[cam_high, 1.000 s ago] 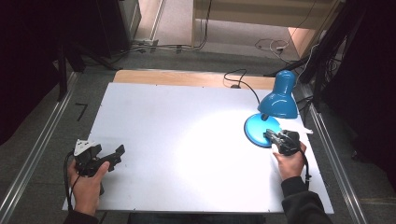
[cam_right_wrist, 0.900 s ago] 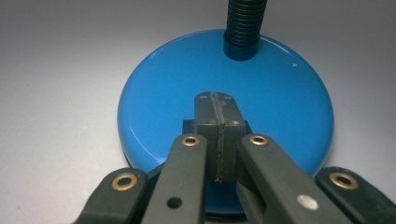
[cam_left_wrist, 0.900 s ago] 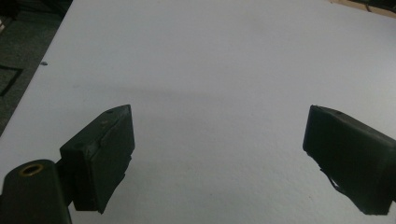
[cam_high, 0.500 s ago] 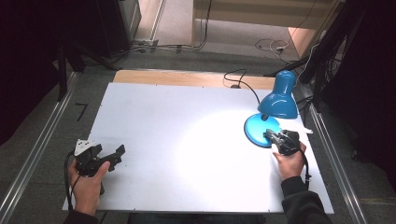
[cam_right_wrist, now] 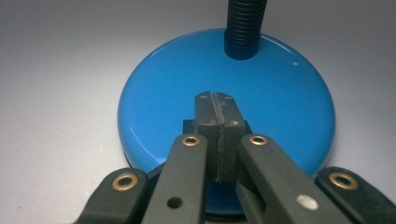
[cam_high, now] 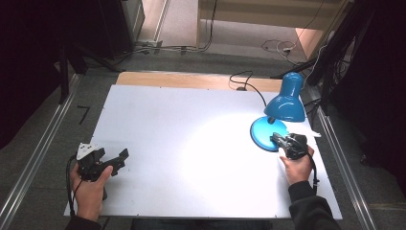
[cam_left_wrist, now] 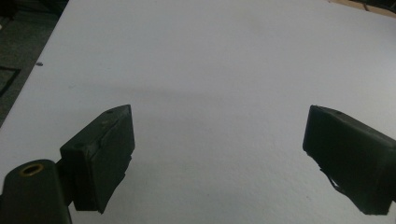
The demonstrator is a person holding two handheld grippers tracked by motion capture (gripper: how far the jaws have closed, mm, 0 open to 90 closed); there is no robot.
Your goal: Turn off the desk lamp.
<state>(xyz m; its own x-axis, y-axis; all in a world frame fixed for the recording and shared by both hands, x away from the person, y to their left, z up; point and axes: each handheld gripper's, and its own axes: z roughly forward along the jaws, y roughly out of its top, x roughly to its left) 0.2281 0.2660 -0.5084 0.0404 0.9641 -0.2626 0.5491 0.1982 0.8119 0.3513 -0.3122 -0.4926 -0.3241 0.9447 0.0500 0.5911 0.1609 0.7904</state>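
Blue desk lamp (cam_high: 281,111), lit, stands at right of the white bench (cam_high: 191,143), its glossy base likely heavy and slippery, right gripper (cam_high: 280,140) with jaws closed pressing what seems its switch, left gripper (cam_high: 111,160) wide open, empty, lower left.

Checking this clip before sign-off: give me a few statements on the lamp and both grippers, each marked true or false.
1. The lamp is lit and throws light on the table. True.
2. The right gripper is wide open. False: its jaws are closed together over the lamp base.
3. The left gripper holds a cloth. False: its jaws are apart, with nothing between them.
4. The lamp stands at the table's right side. True.
5. The lamp is red. False: it is blue.
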